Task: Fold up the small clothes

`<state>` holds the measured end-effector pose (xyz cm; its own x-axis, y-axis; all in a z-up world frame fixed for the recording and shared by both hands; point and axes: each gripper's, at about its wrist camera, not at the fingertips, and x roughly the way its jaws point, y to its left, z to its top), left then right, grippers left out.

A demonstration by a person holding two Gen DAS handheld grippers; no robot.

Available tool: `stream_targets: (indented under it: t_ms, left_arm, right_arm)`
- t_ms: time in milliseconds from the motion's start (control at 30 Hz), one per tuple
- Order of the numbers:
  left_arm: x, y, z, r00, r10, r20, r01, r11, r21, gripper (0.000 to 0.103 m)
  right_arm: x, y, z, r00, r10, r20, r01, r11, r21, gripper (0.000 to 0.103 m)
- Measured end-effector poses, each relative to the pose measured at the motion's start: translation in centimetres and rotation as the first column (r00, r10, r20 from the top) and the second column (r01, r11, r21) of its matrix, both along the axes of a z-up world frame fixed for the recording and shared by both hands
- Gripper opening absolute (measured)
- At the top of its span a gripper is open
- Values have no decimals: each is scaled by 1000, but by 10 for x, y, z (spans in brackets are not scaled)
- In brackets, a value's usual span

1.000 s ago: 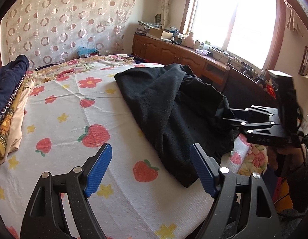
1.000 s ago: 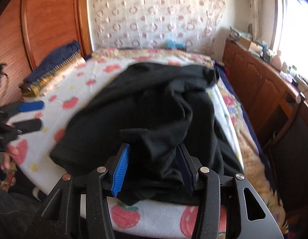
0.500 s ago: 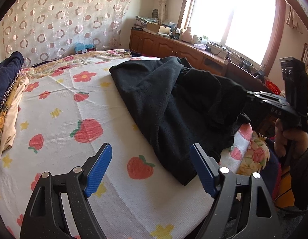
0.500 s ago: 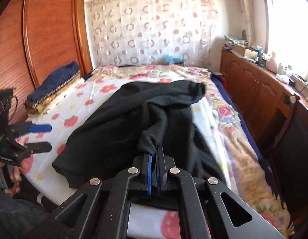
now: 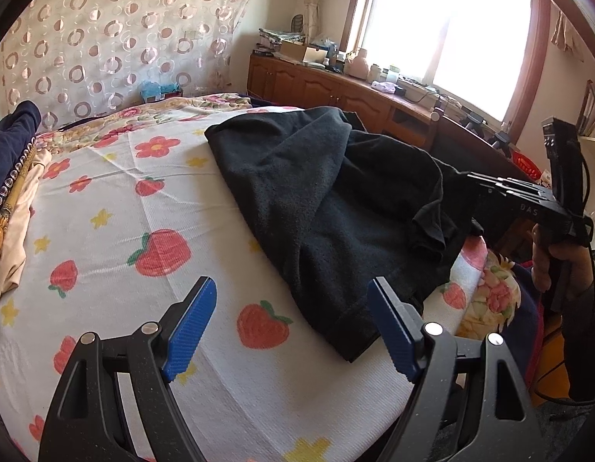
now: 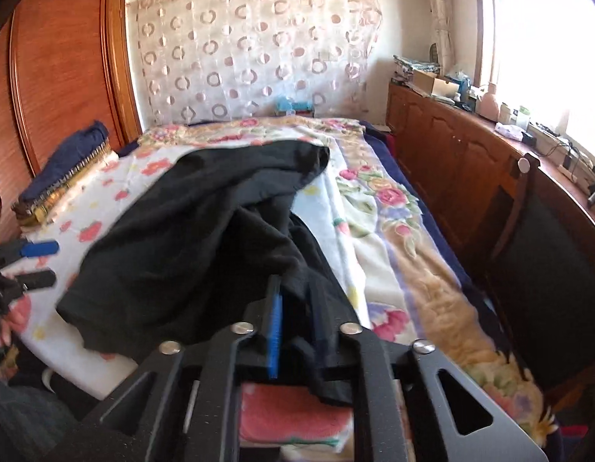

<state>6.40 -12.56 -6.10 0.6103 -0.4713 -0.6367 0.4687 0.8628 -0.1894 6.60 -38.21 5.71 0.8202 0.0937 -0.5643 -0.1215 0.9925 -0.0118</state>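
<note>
A black garment point(image 5: 316, 200) lies crumpled across the right half of the strawberry-print sheet point(image 5: 116, 200). My left gripper point(image 5: 289, 285) hovers open over the sheet near the garment's near corner, with nothing between its blue pads. My right gripper point(image 5: 470, 181), held by a hand at the bed's right edge, is shut on a bunched fold of the garment point(image 6: 205, 238) and holds it raised off the bed. In the right wrist view the cloth fills the narrow gap of that gripper point(image 6: 295, 285), whose jaws are opening slightly. The left gripper point(image 6: 39, 261) shows at the far left.
A stack of folded clothes point(image 5: 8, 177) sits at the bed's left edge, beside a wooden wardrobe point(image 6: 58, 69). A long wooden cabinet point(image 6: 451, 154) with clutter runs under the window. A dark chair point(image 6: 547, 250) stands close to the bed's right side.
My right gripper went from open around a fold of the black garment to shut on it, then lifted and drew the fold toward the bed's edge. The left gripper stayed open and barely moved.
</note>
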Motion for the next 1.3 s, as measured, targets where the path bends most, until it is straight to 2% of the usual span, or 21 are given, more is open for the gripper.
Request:
stream_targets:
  t_ms: [133,233,433,600,633,700,900,1033,1167,1300]
  left_arm:
    - [-1,1,1,1000,6,5,-6,1000,-4,81]
    - [-2,2,1,1000,9,11,-8,1000,-6,81]
    - [-4,5,0,1000,11,10,-11,1000,-8,81]
    - [-4,6,-1,1000,13,6,-13,1000,-12,81]
    - [-4,6,-1,1000,12,5,-11,1000,-13,81]
    - [-3,4,-2,1000,10,3,-10,1000,-11,81]
    - [-3,-2,-3,1000,-4,4,4,1000,-1,81]
    - [-2,-4,-2,1000,-10,1,10,1000,0,81]
    - [-2,-9,-3,1000,-20,-3,20,1000,1,81]
    - [-1,-14,0,1000,-28,1,28,1000,4,81]
  right_arm:
    - [-10,20,10,998,22,51,-21,999,-24,33]
    - [-7,39,7,995,75,58,-74,997,-13,41]
    - [11,83,-24,982,187,-28,-188,981,-39,45]
    - [21,85,-47,980,178,-92,-185,980,-77,44]
    - [20,81,-46,978,183,-95,-189,980,-62,41]
    - [17,75,-42,976,198,-92,-203,978,-43,15]
    - [-5,41,-17,981,191,-27,-191,981,24,9]
    - [-33,15,-5,992,130,-4,-130,992,-3,9]
    - [-45,-1,-5,994,104,-22,-104,995,6,9]
    - [-38,10,-10,996,85,-41,-86,996,-16,12]
